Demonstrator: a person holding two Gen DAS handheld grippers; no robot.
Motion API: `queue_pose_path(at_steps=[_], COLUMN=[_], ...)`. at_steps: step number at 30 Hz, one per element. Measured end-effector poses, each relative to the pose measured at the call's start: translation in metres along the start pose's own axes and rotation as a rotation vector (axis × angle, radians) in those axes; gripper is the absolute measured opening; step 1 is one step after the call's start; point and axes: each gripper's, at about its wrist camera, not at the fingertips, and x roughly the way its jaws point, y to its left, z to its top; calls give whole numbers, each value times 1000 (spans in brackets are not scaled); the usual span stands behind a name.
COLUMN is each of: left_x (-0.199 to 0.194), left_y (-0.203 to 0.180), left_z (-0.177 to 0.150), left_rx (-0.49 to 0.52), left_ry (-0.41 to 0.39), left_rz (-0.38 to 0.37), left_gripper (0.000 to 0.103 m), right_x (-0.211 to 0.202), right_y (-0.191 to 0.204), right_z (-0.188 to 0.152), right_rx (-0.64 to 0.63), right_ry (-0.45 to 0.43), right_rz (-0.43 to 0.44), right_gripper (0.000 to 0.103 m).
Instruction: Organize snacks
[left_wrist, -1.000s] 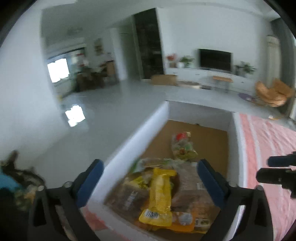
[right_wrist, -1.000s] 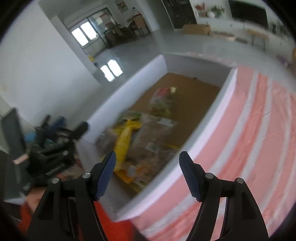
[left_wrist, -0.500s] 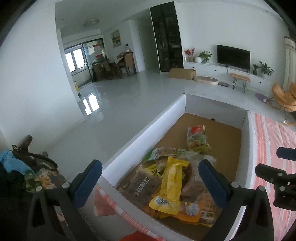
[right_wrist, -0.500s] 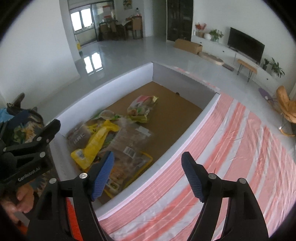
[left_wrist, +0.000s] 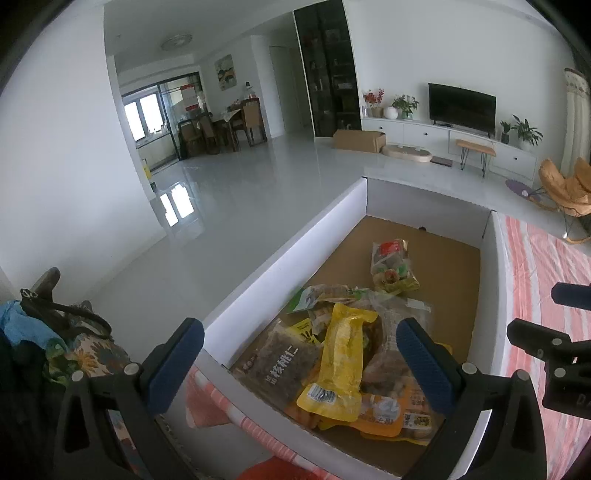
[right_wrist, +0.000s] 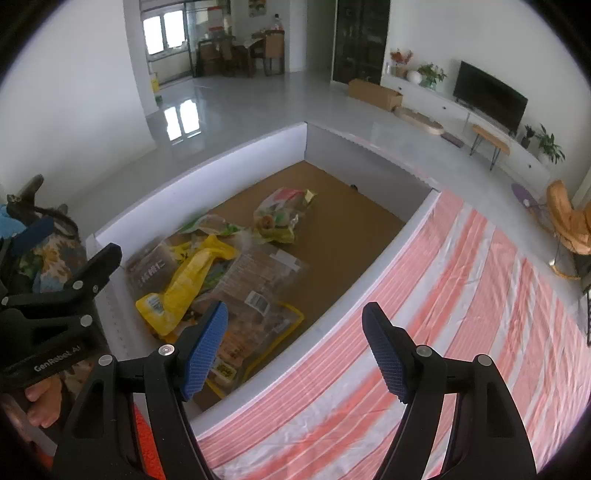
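**Snack box inspected — both jaws empty**

The snacks lie inside a white-walled box (left_wrist: 280, 280) with a brown cardboard floor. Most are heaped at the near end: a yellow pouch (left_wrist: 341, 360) lies on top, overlapping a dark packet with white lettering (left_wrist: 282, 363) on its left and a clear bag of brown pieces (left_wrist: 388, 347) on its right, with an orange packet (left_wrist: 384, 415) beneath, against the near wall. A green-and-white packet (left_wrist: 317, 295) sits just behind the heap. One clear bag with a red top and yellow-green base (left_wrist: 391, 266) lies apart, toward the middle of the floor. The far end of the floor is bare cardboard.

My left gripper (left_wrist: 299, 354) hovers above the near heap, jaws released and spread wide, nothing between them. My right gripper (right_wrist: 295, 347) hangs over the box's right wall — its jaws have just been opening, now released and holding nothing.

The box rests on a red-and-white striped cloth (right_wrist: 461, 314) that covers the surface to its right. Beyond is a pale tiled floor (left_wrist: 240, 192).
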Motion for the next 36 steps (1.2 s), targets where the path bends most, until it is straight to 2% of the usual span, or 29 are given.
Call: queue_pose_path(at_steps=[7,10,12,14,17,26,36], left_x=[1,-3,-7,-11,-15,-16,-14], left_y=[9,15,18,20,23,23,18], left_z=[2,3,4,5,7,7,3], left_rx=[-35,-54,-57,-63,-78,-80,-58], left_ry=[27,8,0,-4,-5,25,28], left_rz=[-5,-6,-5,-22,-48,-88,-66], left_gripper=[103,103,103,103,103,103,103], right_x=[-2,-7,-11,-11,-10,-8,0], right_y=[2,2,2,4,4,7,10], right_z=[0,1,2,2,2,7,4], right_rx=[6,15,15,-11,-23,-21,-31], right_ry=[-5,-43,-79,-102,-116,-107,-86], right_rz=[-6,-8,-17,-49,-53,-30,-33], right_gripper=[78,78,86,86,86,86,86])
